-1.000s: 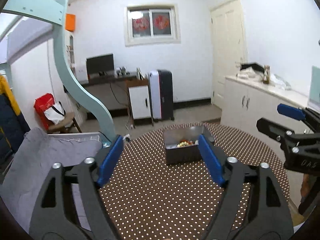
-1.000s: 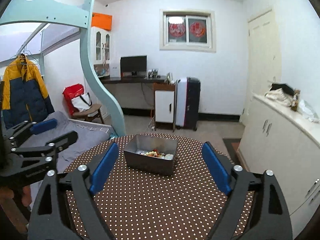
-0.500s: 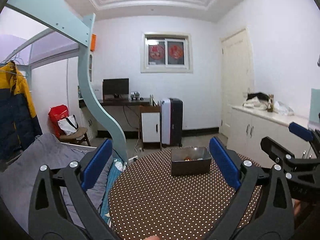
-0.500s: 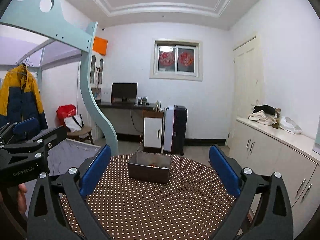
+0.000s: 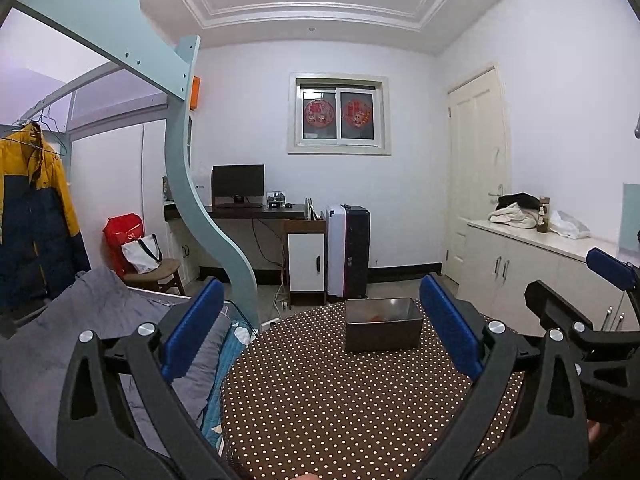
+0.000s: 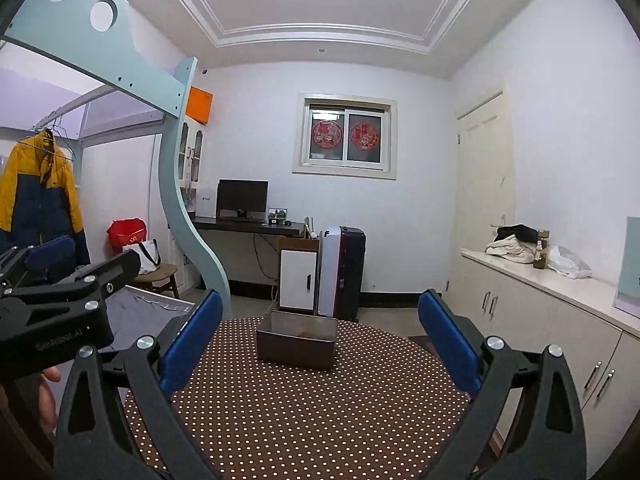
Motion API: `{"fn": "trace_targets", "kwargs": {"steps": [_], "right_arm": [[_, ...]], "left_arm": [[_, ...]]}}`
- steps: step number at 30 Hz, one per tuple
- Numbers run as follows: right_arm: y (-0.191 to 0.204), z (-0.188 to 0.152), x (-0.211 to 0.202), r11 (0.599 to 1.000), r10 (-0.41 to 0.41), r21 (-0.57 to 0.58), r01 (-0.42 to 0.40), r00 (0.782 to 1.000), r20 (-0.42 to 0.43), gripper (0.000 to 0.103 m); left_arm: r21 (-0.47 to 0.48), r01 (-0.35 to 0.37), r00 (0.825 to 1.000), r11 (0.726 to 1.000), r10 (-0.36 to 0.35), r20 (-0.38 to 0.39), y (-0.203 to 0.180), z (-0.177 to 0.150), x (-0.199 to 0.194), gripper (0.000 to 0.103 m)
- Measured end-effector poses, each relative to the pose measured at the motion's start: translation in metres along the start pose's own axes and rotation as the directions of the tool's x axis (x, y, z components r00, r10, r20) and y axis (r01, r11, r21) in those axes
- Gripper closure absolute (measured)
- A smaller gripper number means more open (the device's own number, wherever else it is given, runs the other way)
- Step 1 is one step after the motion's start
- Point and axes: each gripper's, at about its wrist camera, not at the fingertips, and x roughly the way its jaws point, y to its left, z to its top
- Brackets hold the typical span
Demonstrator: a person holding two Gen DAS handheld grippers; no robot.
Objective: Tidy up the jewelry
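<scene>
Two grippers are up in front of me, both pointing about level across the round polka-dot table (image 6: 304,412) toward the far wall. The left gripper (image 5: 320,340) has its blue pads spread wide with nothing between them, and the right gripper (image 6: 316,340) stands just as wide and just as empty; I saw both sets of jaws opening a moment ago. In the right wrist view the left tool sits at the left edge, with fingers (image 6: 46,396) of the person's hand wrapped under its body. Pale lettering runs along that body, too blurred for me to read with confidence.

The metal tray (image 6: 297,340) rests on the far half of the table, well apart from either gripper; a few small reddish and orange pieces lie inside it, too small for me to identify.

Around it: a pale green bed frame (image 5: 208,208) and grey bedding (image 5: 100,320) on the left, a yellow and navy jacket (image 6: 36,192) hanging, a desk with a monitor (image 5: 238,180) by the far wall, and a white cabinet (image 6: 560,320) along the right. Nothing lies between the grippers and the tray.
</scene>
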Motion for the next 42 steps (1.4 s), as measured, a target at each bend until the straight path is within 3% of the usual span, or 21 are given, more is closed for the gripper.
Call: {"fn": "trace_targets", "kwargs": {"steps": [42], "right_arm": [[0.005, 0.003, -0.02, 1.0, 0.008, 0.007, -0.009, 1.0, 0.028, 0.008]], "left_arm": [[0.041, -0.012, 0.999, 0.999, 0.011, 0.039, -0.007, 0.0, -0.015, 0.007]]}}
